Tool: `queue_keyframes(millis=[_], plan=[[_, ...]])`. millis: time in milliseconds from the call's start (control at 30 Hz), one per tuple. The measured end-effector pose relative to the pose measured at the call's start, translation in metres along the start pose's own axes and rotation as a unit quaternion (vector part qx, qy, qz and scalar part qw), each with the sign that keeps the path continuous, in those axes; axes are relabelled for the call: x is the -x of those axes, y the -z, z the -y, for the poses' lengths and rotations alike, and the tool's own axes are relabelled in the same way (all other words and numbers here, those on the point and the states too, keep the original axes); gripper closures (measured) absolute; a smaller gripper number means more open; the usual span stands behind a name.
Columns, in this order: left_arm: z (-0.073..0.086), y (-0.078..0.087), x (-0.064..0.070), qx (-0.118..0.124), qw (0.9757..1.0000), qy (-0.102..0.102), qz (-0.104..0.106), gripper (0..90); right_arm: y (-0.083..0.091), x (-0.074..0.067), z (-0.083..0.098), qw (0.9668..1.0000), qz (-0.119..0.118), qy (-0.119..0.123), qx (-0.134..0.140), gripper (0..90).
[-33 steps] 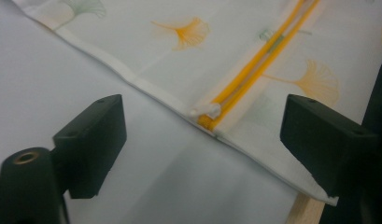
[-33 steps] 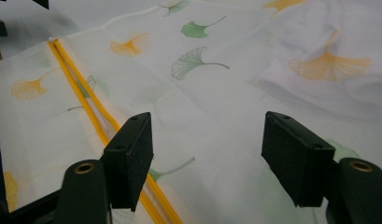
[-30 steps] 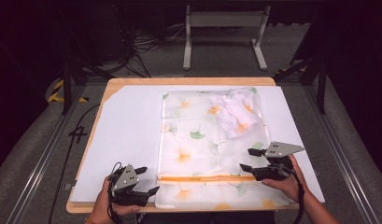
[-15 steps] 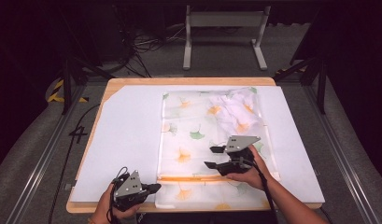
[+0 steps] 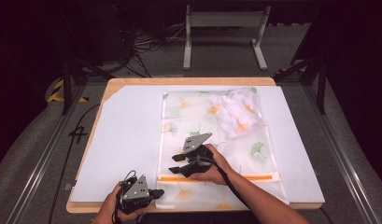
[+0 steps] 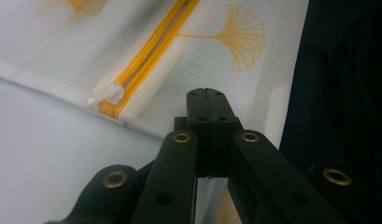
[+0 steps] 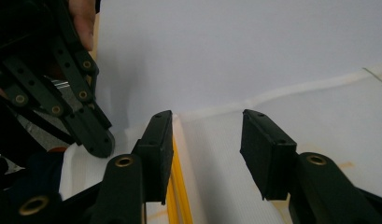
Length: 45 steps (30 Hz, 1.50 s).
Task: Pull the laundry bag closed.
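A white mesh bag (image 5: pixel 212 135) printed with ginkgo leaves lies flat on a white sheet (image 5: pixel 128 135). Its yellow zipper (image 5: pixel 226 178) runs along the near side. Crumpled printed cloth (image 5: pixel 237 109) sits in its far right corner. My left gripper (image 5: pixel 153 192) is shut on the bag's near left corner; in the left gripper view its jaws (image 6: pixel 206 95) meet on the mesh, just right of the white zipper pull (image 6: pixel 107 95). My right gripper (image 5: pixel 177 164) hovers over the zipper's left end. Its jaws (image 7: pixel 207 126) stand apart and have just been closing, with the zipper (image 7: pixel 177 186) beside one pad, untouched.
The sheet covers a wooden table (image 5: pixel 188 80) whose near edge lies just under my hands. Beyond the table stand grey stand legs (image 5: pixel 223 28) and floor cables (image 5: pixel 146 44). Black frame rails (image 5: pixel 44 154) run along both sides.
My right gripper has swept left across the bag from its right edge to the zipper's left end, with its jaws narrowing. The left gripper's jaws have shut at the corner.
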<state>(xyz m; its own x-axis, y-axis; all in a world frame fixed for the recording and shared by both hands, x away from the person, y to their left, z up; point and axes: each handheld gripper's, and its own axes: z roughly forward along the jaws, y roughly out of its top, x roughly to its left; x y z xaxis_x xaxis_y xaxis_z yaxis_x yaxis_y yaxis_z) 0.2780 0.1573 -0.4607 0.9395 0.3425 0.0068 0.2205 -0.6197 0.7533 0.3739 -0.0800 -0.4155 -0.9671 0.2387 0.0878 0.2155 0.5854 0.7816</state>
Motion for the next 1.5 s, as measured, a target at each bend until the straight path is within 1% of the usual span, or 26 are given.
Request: queue_keyframes(millis=[67, 133, 167, 233, 333, 400, 433, 533, 633, 667, 767, 833, 867, 900, 933, 967, 1000, 1033, 1133, 1233, 1267, 1333, 1367, 1400, 1467, 1500], plan=[[0.000, 0.000, 0.000, 0.000, 1.0000, 0.001, 0.001, 90.0, -0.011, 0.000, -0.004, 0.9997, -0.021, -0.009, 0.002, 59.3], [0.001, 0.000, -0.001, 0.002, 1.0000, 0.005, 0.005, 90.0, -0.022, -0.002, -0.010, 0.9995, -0.030, -0.003, -0.004, 62.7], [0.001, 0.000, -0.002, 0.003, 1.0000, 0.005, 0.005, 90.0, -0.027, -0.003, -0.012, 0.9992, -0.038, -0.005, -0.007, 64.2], [0.001, 0.000, -0.001, 0.001, 1.0000, 0.002, 0.004, 90.0, -0.030, -0.003, -0.013, 0.9992, -0.040, -0.004, -0.010, 64.7], [0.001, 0.000, 0.000, 0.001, 1.0000, 0.001, 0.002, 90.0, -0.043, -0.004, -0.015, 0.9983, -0.050, -0.009, -0.029, 65.4], [0.001, 0.000, 0.000, 0.002, 1.0000, 0.002, 0.002, 90.0, -0.049, -0.005, -0.016, 0.9980, -0.049, -0.012, -0.038, 66.1], [0.001, 0.000, -0.001, 0.003, 1.0000, 0.003, 0.004, 90.0, -0.051, -0.006, -0.016, 0.9975, -0.058, -0.015, -0.038, 66.1], [0.001, 0.000, 0.000, 0.000, 1.0000, -0.002, 0.000, 90.0, -0.056, -0.007, -0.017, 0.9972, -0.059, -0.011, -0.045, 66.0], [0.001, 0.000, -0.001, 0.001, 1.0000, -0.001, 0.003, 90.0, -0.059, -0.006, -0.015, 0.9964, -0.065, -0.019, -0.052, 65.0], [0.001, 0.000, -0.002, 0.001, 1.0000, 0.000, 0.004, 90.0, -0.062, -0.004, -0.013, 0.9957, -0.069, -0.026, -0.055, 63.8], [0.001, 0.000, -0.002, 0.001, 1.0000, 0.000, 0.005, 90.0, -0.066, -0.004, -0.013, 0.9959, -0.060, -0.029, -0.060, 63.4], [0.001, 0.000, -0.002, 0.001, 1.0000, 0.001, 0.006, 90.0, -0.067, -0.004, -0.015, 0.9966, -0.048, -0.024, -0.062, 66.2], [0.001, 0.000, -0.002, 0.001, 1.0000, 0.001, 0.006, 90.0, -0.067, -0.005, -0.015, 0.9970, -0.043, -0.021, -0.062, 70.5], [0.001, 0.000, -0.002, 0.001, 1.0000, 0.001, 0.006, 90.0, -0.067, -0.007, -0.016, 0.9974, -0.024, -0.015, -0.066, 71.4], [0.001, 0.000, -0.002, 0.002, 1.0000, 0.002, 0.007, 90.0, -0.067, -0.007, -0.016, 0.9974, -0.024, -0.015, -0.066, 71.4], [0.001, 0.000, -0.002, 0.002, 1.0000, 0.002, 0.007, 90.0, -0.068, -0.008, -0.017, 0.9975, -0.013, -0.005, -0.070, 73.1], [0.001, 0.000, -0.002, 0.002, 1.0000, 0.002, 0.007, 90.0, -0.068, -0.008, -0.017, 0.9975, -0.013, -0.005, -0.070, 73.1], [0.002, 0.000, -0.002, 0.003, 1.0000, 0.004, 0.007, 90.0, -0.067, -0.011, -0.018, 0.9972, -0.004, 0.008, -0.074, 73.4], [0.002, 0.000, -0.002, 0.003, 1.0000, 0.003, 0.007, 90.0, -0.063, -0.010, -0.017, 0.9974, -0.001, 0.004, -0.072, 73.1], [0.002, 0.000, -0.002, 0.004, 0.9999, 0.006, 0.008, 90.0, -0.059, -0.010, -0.015, 0.9977, -0.005, 0.002, -0.067, 70.8], [0.002, 0.000, -0.002, 0.004, 0.9999, 0.006, 0.008, 90.0, -0.056, -0.009, -0.014, 0.9979, -0.009, -0.004, -0.064, 70.0], [0.002, 0.000, -0.002, 0.004, 0.9999, 0.006, 0.008, 90.0, -0.051, -0.007, -0.012, 0.9982, -0.008, -0.011, -0.058, 68.8], [0.002, 0.000, -0.003, 0.004, 0.9999, 0.006, 0.009, 90.0, -0.043, -0.006, -0.011, 0.9986, -0.016, -0.025, -0.043, 69.0], [0.002, 0.000, -0.003, 0.003, 0.9999, 0.006, 0.009, 90.0, -0.040, -0.005, -0.010, 0.9985, -0.024, -0.030, -0.039, 70.2], [0.002, 0.000, -0.003, 0.004, 0.9999, 0.007, 0.010, 90.0, -0.033, -0.006, -0.008, 0.9983, -0.021, -0.037, -0.040, 70.2], [0.002, 0.000, -0.003, 0.004, 0.9999, 0.008, 0.011, 90.0, -0.032, -0.006, -0.005, 0.9978, -0.026, -0.046, -0.038, 69.7]])
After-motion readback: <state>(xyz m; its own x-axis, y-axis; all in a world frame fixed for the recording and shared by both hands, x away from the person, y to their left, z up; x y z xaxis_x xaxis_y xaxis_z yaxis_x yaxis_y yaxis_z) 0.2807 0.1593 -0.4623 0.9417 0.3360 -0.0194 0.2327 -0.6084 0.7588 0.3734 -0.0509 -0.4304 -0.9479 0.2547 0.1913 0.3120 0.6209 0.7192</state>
